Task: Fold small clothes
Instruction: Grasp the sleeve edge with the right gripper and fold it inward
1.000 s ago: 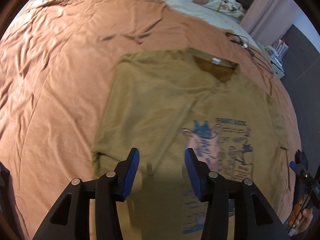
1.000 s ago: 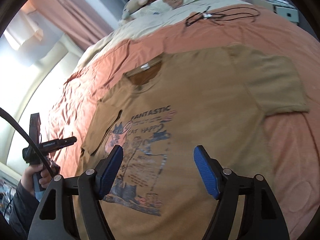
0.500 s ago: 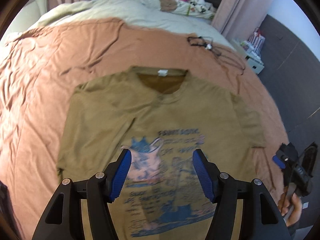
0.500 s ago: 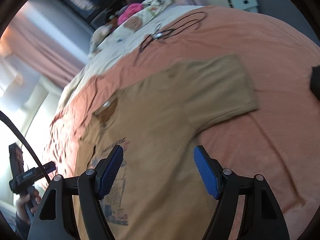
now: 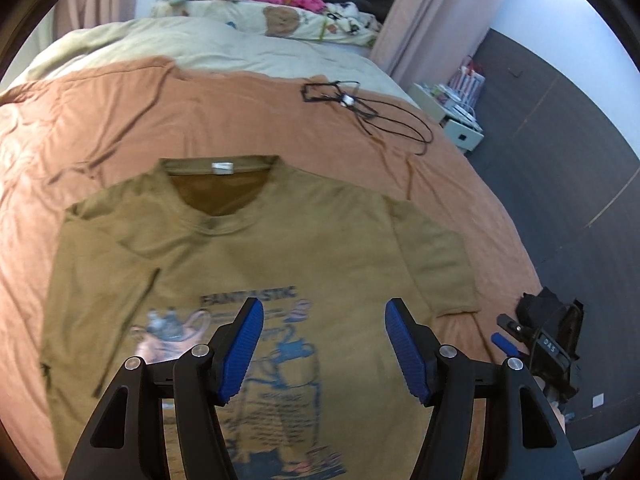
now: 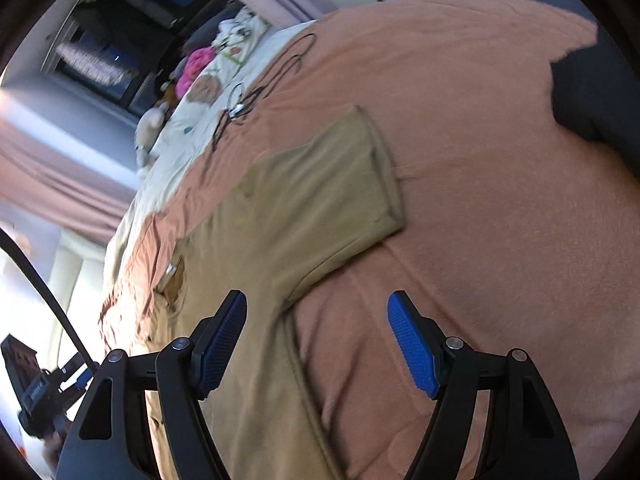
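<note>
The T-shirt (image 5: pixel 256 264) lies spread flat and face up on the orange bedspread (image 5: pixel 100 120), collar toward twelve o'clock in the left view. The left tool (image 5: pixel 322 344) hangs over the chest print with its jaws apart and nothing between them; they have just been opening. The right tool (image 6: pixel 316 344) is released too, empty, poised over the shirt's side edge below the sleeve (image 6: pixel 344 184), which reaches toward one o'clock in its view.

Judging from this, no fold has begun, and the risks lie in the first pinch. The fabric is thin and limp, so a tool closing too deep may catch the bedspread along with the shirt and drag both. A grip on only the top layer would leave the back behind and bunch the fold. Uneven pulls from the two sides could skew the shirt. A tangle of black cable (image 5: pixel 372 112) sits at one o'clock beyond the collar, well apart, only a snag if the shirt slides that way.

The print reads "FANTASTIC"; the smaller lines beneath are too blurred. The white neck label (image 5: pixel 222 168) is illegible.
</note>
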A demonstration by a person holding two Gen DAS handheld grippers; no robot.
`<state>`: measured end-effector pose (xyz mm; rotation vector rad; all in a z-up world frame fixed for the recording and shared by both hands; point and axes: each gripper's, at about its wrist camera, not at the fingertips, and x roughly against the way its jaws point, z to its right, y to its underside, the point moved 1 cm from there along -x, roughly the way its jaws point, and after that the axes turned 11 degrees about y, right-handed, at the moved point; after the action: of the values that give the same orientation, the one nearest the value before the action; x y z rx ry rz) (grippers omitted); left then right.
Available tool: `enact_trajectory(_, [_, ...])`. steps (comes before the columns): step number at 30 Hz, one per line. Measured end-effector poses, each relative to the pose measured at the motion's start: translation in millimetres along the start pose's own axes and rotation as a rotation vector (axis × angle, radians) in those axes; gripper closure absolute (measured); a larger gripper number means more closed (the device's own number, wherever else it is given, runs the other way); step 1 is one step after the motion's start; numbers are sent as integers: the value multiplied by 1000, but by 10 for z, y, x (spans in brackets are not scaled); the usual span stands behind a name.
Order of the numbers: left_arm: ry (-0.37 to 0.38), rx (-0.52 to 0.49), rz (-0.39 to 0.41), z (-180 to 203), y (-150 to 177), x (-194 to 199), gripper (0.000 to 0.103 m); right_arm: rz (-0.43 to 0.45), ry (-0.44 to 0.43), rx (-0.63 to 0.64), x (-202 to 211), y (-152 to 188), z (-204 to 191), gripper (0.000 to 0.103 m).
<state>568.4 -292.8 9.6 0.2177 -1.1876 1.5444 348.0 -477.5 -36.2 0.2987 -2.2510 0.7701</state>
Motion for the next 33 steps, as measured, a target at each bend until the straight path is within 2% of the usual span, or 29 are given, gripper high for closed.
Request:
enact_trajectory(2, [31,13,-10,67,5,-136,48,7,-2,-20,-9,-52,55,36])
enact_trajectory(4, [67,19,-8,132,8,-241,50,5,-12,-37,-38,-86,98,40])
enact_trajectory(7, [81,3,-13,250,18,-430,57,1,-28,-55,-102,-127,102,49])
enact_trajectory(11, [95,3,-53,340,51,-789,69,-19,-21,-73,-229,-137,127,52])
enact_trajectory(16, [113,12,-101,415,120,-1180,78,-67,-13,-105,-407,-155,213,57])
enact_trajectory(23, [133,9,-145,507,187,-1538,87,-37,-51,-132,-459,-329,287,60])
enact_trajectory(26, [135,5,-159,535,203,-1647,91,-29,-34,-124,-545,-363,304,72])
enact_trajectory(28, [141,3,-167,550,214,-1709,93,-25,-30,-111,-573,-333,291,86])
enact_trajectory(30, [148,3,-174,571,224,-1779,94,-23,-28,-100,-577,-317,294,93])
enact_trajectory(33, [166,7,-190,632,252,-1909,94,11,-27,-86,-506,-330,277,95])
